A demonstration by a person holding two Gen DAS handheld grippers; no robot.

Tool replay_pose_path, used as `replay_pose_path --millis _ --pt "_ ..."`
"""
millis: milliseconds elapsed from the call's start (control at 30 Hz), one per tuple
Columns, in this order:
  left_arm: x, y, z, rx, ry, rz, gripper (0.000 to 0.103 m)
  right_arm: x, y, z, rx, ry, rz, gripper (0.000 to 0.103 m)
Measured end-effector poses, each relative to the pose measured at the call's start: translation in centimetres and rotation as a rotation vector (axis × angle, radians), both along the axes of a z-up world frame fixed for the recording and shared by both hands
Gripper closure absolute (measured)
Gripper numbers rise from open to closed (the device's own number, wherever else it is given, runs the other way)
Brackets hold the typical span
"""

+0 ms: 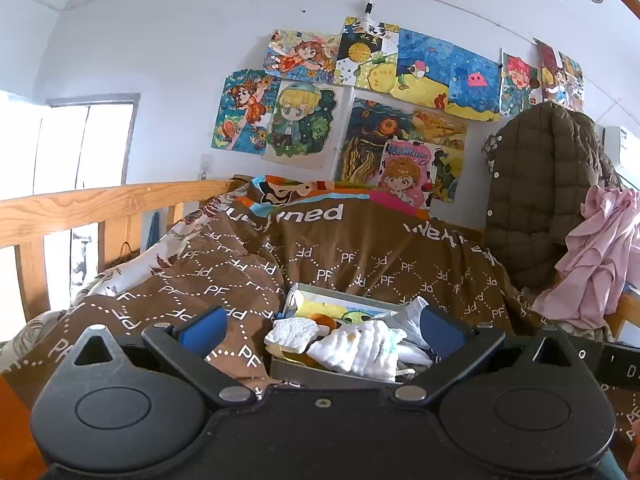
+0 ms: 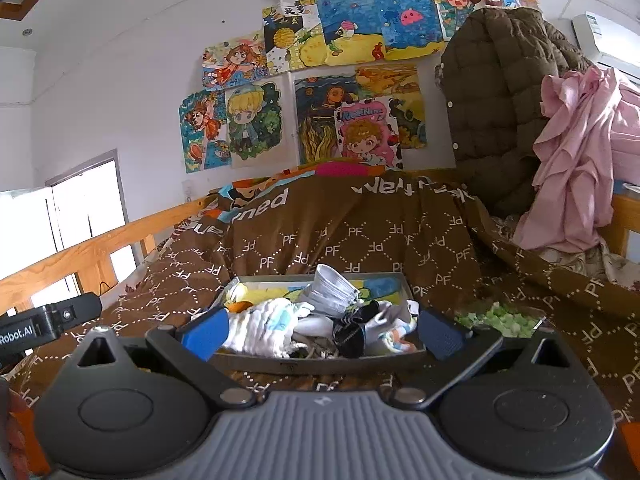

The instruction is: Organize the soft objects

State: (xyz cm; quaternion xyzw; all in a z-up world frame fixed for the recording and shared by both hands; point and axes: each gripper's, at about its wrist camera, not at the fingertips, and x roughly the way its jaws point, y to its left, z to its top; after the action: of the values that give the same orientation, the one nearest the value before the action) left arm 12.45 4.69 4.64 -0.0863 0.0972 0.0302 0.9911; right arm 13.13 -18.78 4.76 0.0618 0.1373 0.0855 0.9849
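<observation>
A shallow grey tray (image 1: 320, 376) (image 2: 320, 362) lies on a brown quilt on a bed. It holds a pile of soft things: white folded cloths (image 1: 360, 350) (image 2: 264, 330), a grey mask-like piece (image 2: 332, 292), dark socks (image 2: 352, 330) and a yellow-orange soft toy (image 2: 236, 300). My left gripper (image 1: 322, 330) is open, just in front of the tray, empty. My right gripper (image 2: 320, 332) is open, its blue fingers either side of the tray's near edge, empty.
The brown quilt (image 1: 344, 256) (image 2: 360, 236) covers the bed. A wooden rail (image 1: 80, 204) runs along the left. A brown padded jacket (image 1: 544, 184) and pink cloth (image 2: 576, 152) hang at the right. A green fluffy item (image 2: 500, 318) lies right of the tray.
</observation>
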Motion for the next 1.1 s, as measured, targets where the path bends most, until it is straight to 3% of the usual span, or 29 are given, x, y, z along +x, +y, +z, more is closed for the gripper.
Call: replay_pose_path --millis 500,1100 --pt "-5.2 -0.8 -2.1 -0.001 0.112 0.043 0.001 -3.5 -0.7 -1.2 0.017 0.074 0.014 0.000" --pt "-8.3 -1.9 -2.8 0.042 0.156 0.057 0.001 -6.4 0.0 -2.6 -0.020 0.142 0.042 0.000"
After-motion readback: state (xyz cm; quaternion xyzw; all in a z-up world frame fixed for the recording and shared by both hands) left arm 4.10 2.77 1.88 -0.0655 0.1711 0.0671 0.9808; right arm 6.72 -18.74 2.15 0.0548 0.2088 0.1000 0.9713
